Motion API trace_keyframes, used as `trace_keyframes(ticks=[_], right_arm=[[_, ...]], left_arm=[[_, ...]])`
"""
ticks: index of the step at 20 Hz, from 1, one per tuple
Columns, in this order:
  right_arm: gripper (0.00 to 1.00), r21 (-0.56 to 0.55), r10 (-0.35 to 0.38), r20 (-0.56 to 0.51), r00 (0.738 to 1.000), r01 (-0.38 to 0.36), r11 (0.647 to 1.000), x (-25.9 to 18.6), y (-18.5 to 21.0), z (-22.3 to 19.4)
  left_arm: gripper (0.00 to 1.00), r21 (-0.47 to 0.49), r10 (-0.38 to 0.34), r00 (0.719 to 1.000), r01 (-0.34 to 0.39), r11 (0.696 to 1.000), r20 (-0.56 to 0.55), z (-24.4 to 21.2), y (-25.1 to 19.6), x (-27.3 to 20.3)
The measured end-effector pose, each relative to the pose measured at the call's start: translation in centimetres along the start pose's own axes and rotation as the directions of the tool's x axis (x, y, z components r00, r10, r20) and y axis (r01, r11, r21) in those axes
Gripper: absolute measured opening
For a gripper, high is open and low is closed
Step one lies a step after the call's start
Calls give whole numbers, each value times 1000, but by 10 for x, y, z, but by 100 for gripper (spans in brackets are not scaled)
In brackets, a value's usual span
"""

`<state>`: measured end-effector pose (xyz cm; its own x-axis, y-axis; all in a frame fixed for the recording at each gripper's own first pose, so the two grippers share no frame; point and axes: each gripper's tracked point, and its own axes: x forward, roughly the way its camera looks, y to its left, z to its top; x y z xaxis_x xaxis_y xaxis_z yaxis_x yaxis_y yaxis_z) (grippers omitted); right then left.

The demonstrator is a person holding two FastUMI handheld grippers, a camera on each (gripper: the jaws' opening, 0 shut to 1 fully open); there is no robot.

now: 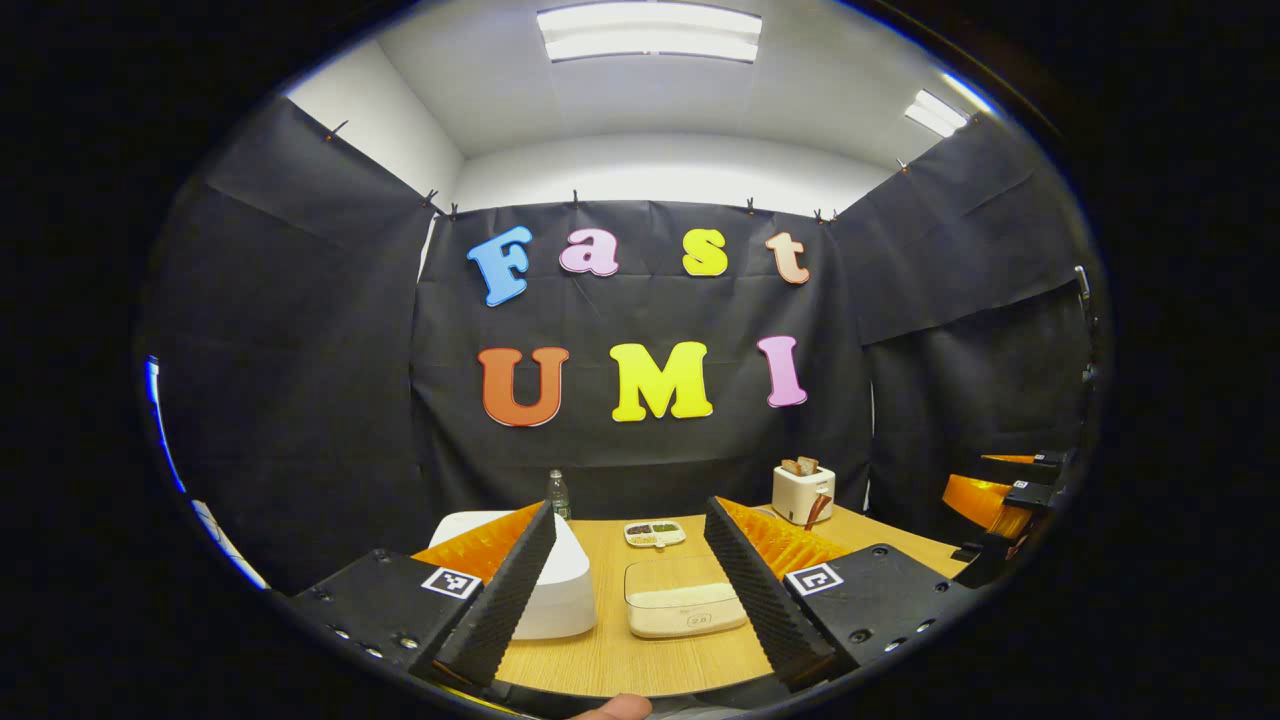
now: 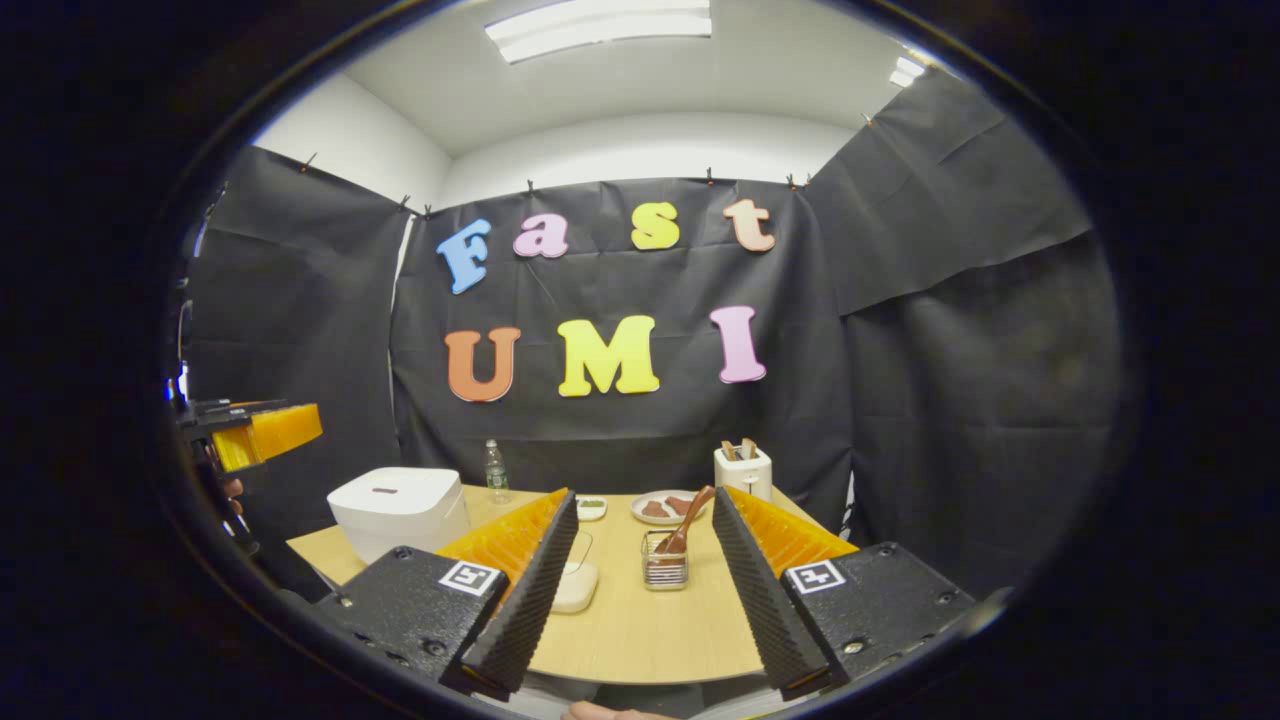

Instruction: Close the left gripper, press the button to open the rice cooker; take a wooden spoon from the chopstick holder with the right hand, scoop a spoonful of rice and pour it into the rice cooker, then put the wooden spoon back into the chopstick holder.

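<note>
The white rice cooker (image 1: 560, 585) sits lid down on the wooden table, partly behind my left gripper's left finger; it also stands at the table's left (image 2: 398, 510). A clear box of rice (image 1: 685, 600) lies between the fingers of my left gripper (image 1: 640, 655), which is open and held back from the table. My right gripper (image 2: 640, 660) is open too, with the wire chopstick holder (image 2: 664, 570) ahead between its fingers and a wooden spoon (image 2: 688, 522) leaning out of it. The left gripper (image 2: 262, 432) shows at the far left, the right gripper (image 1: 1000, 495) at the far right.
A white toaster (image 1: 803, 490) with bread stands at the back right, also seen as the toaster (image 2: 743, 470). A small water bottle (image 1: 558, 494) is at the back, a divided dish (image 1: 655, 533) mid-table, a plate of food (image 2: 665, 507) near the toaster. A fingertip (image 1: 615, 708) shows at the bottom edge.
</note>
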<state>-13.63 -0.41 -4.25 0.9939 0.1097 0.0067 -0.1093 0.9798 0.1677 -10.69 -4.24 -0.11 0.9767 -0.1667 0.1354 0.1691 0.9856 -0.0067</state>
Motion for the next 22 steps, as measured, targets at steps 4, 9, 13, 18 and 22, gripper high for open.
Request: trace_keyframes(ticks=[4, 9, 13, 18, 22], right_arm=[[89, -12, 7, 7, 1000, -7, 1000, -1, 8, 4], [88, -15, 16, 18, 1000, -16, 1000, 1, 17, 9], [88, 5, 8, 21, 1000, -8, 1000, 3, 21, 10], [89, 43, 30, 14, 999, -31, 999, 5, 37, 3], [89, 18, 48, 4, 999, -48, 999, 6, 46, 0]], left_arm=[[95, -5, 12, 1000, -12, 1000, -29, -11, 5, 1], [95, 18, 88, 995, -87, 996, -40, -17, 34, -7], [95, -3, 123, 992, -123, 992, -39, -19, 50, -12], [95, -33, 119, 992, -120, 992, -46, -26, 66, -18], [95, -39, 135, 990, -137, 990, -42, -27, 76, -20]])
